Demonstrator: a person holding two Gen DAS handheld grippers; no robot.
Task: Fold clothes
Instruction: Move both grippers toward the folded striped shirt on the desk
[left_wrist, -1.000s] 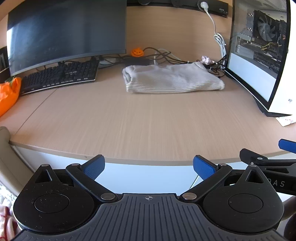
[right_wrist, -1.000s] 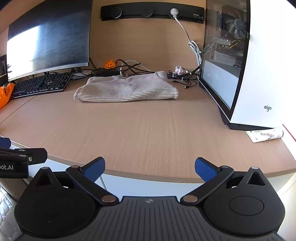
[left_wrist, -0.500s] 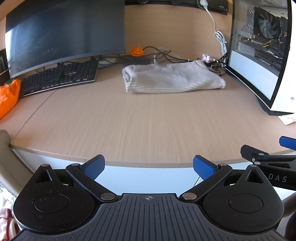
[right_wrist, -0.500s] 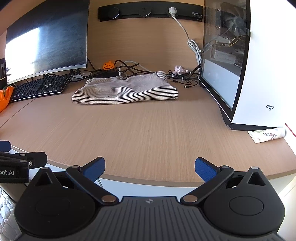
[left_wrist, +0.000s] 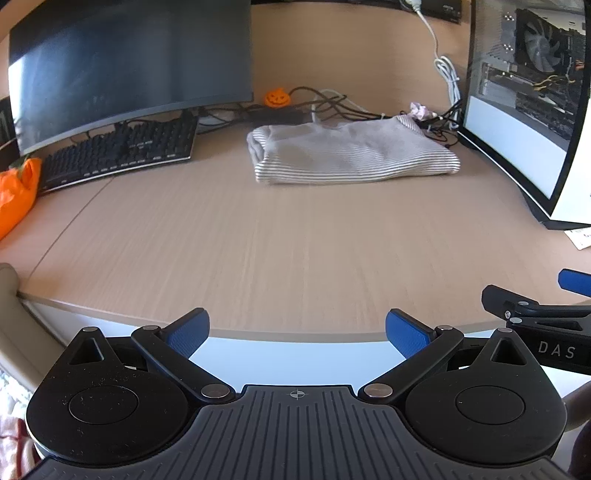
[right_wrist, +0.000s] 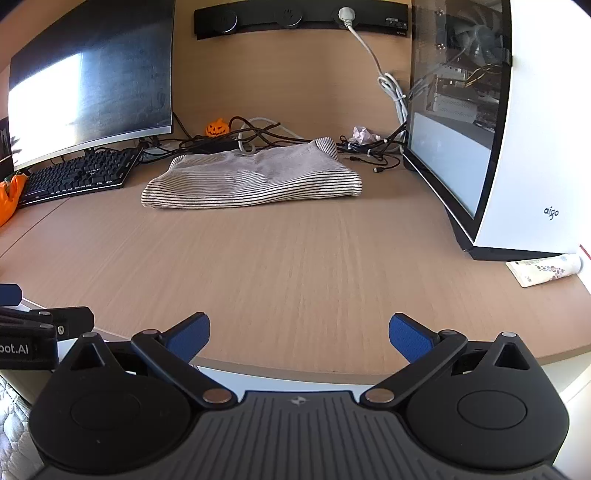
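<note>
Left gripper (left_wrist: 297, 328): I read the jaws spread wide, nothing between them, hovering at the desk's (left_wrist: 280, 251) near edge.
Right gripper (right_wrist: 298, 334): same, jaws apart and empty, at the near edge.
Striped garment (right_wrist: 255, 179): folded, lying flat toward the far edge, between keyboard (right_wrist: 79, 175) and PC case (right_wrist: 517, 140), well apart from both grippers.

"aigo" stands on the white computer case (right_wrist: 546, 147); "DAS" on the right tool (left_wrist: 546, 332); "ot.AI" on the left tool (right_wrist: 26, 343).
</note>
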